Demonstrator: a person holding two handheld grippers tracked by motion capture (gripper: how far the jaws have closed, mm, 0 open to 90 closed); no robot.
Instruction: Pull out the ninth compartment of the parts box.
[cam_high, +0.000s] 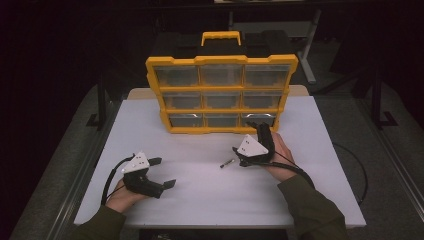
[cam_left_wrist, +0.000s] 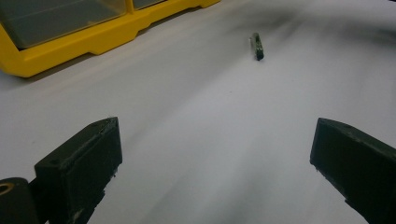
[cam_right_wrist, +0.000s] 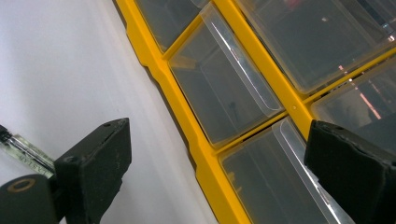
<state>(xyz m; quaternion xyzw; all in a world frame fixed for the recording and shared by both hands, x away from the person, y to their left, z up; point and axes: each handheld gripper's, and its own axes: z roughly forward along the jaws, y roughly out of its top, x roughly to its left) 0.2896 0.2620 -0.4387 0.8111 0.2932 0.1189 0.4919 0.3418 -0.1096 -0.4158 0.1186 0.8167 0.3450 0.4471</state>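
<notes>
1. The right gripper (cam_high: 261, 131) has its jaws spread wide and holds nothing. It sits close against the bottom right drawer (cam_high: 258, 120) of the organizer (cam_high: 221, 61), probably so it can pull that drawer out.
2. In the right gripper view, the clear drawer fronts (cam_right_wrist: 224, 88) and yellow frame (cam_right_wrist: 187, 126) lie between the jaws, close but not touched.
3. The left gripper (cam_high: 164, 172) is also released and empty. It rests low on the table (cam_high: 200, 200) at the near left, jaws aimed right, apparently waiting.
4. A small dark bit (cam_high: 228, 163) lies flat on the table just left of the right hand (cam_high: 281, 152), apart from both grippers. The left gripper view shows the bit (cam_left_wrist: 257, 45) well ahead of its jaws.
5. The organizer stands upright at the far edge, drawers facing the person, all shut.
</notes>
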